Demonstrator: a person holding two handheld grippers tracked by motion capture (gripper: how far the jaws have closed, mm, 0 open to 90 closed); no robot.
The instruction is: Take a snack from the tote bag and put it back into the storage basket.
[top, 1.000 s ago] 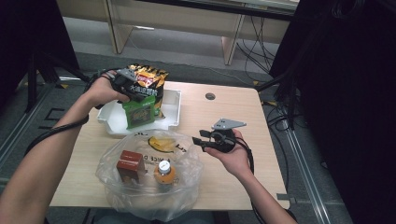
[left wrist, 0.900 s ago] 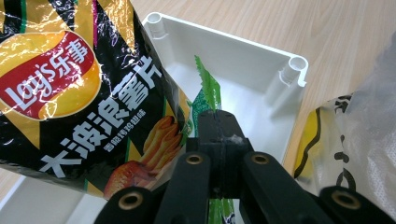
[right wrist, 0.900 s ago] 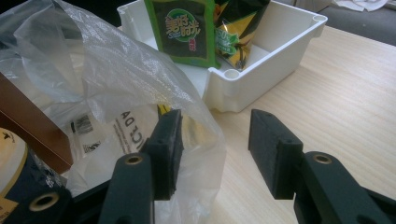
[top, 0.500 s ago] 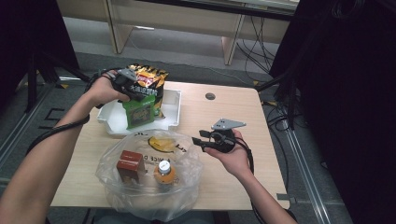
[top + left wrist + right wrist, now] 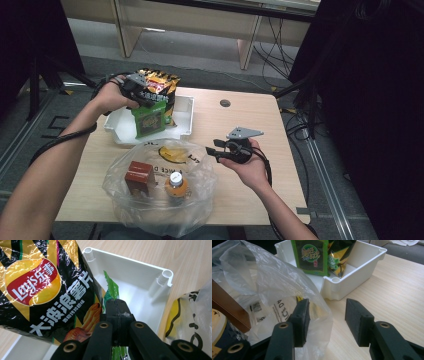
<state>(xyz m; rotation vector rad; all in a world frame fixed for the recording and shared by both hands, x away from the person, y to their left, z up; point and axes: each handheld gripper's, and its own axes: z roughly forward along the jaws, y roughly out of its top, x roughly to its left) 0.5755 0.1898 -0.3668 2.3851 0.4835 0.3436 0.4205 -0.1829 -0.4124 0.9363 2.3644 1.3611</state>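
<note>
snack packets held over the white bin

nearest the table's front edge: a clear plastic bag (image 5: 160,195) spread open, a brown box (image 5: 138,176) and a capped bottle (image 5: 175,184) inside it, side by side. just right of the bag: right gripper (image 5: 212,150) in a hand, jaws parted with nothing between the pads, pointing left at the bag's rim; left jaw close against the plastic film in the right gripper view (image 5: 325,315), touching or not impossible to tell. beyond the bag: white bin (image 5: 185,107) on the wooden table (image 5: 250,125), just behind the bag's far edge. in the bin: green packet (image 5: 148,120) standing upright, black-and-yellow chip bag (image 5: 162,87) directly behind it and rising well above the rim. at the bin's left: left gripper (image 5: 142,95) closed tight on the green packet's top edge (image 5: 111,288), chip bag (image 5: 50,290) pressed alongside its jaws. farthest off: grey floor and pale desk legs.
</note>
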